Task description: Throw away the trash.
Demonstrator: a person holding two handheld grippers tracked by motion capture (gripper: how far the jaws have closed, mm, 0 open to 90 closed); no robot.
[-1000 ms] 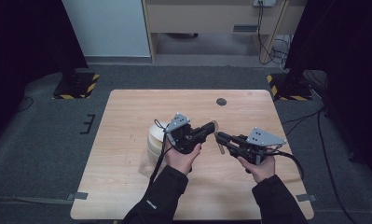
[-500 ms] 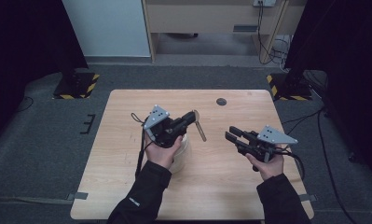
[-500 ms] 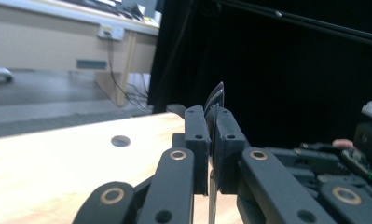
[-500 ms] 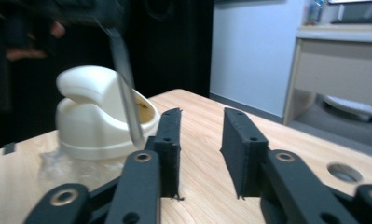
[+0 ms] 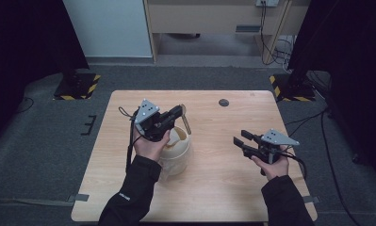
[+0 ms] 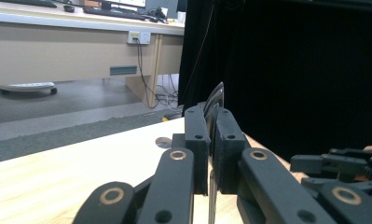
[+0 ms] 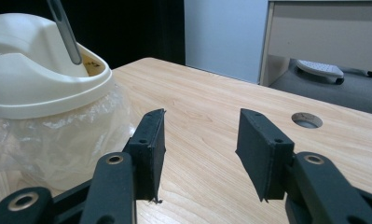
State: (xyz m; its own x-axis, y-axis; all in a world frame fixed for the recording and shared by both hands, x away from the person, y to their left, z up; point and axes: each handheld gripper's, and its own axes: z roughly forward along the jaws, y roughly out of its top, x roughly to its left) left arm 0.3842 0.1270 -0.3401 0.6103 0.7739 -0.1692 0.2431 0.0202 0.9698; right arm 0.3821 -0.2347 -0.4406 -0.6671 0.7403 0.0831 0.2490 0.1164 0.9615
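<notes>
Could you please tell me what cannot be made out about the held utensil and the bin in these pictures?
- Thin metal utensil clamped in the left gripper: its working end, left gripper view, hidden by the jaws.
- Cream plastic bin with a swing lid: its contents, right gripper view, behind the lid; its base, covered by the clear plastic liner.
- Right gripper: open, holding nothing.

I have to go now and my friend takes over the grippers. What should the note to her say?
Left gripper: shut on a spoon, held above the small white bin. In the right gripper view the spoon's handle points down into the bin's opening.
Right gripper: open, holding nothing, hovering over the table to the right of the bin.
The bin, lined with a clear plastic bag, stands near the table's middle.
Done: spoon picked up and brought over the bin.
Left, probably: open the left gripper so the spoon drops in, then pull the hand back.
</notes>
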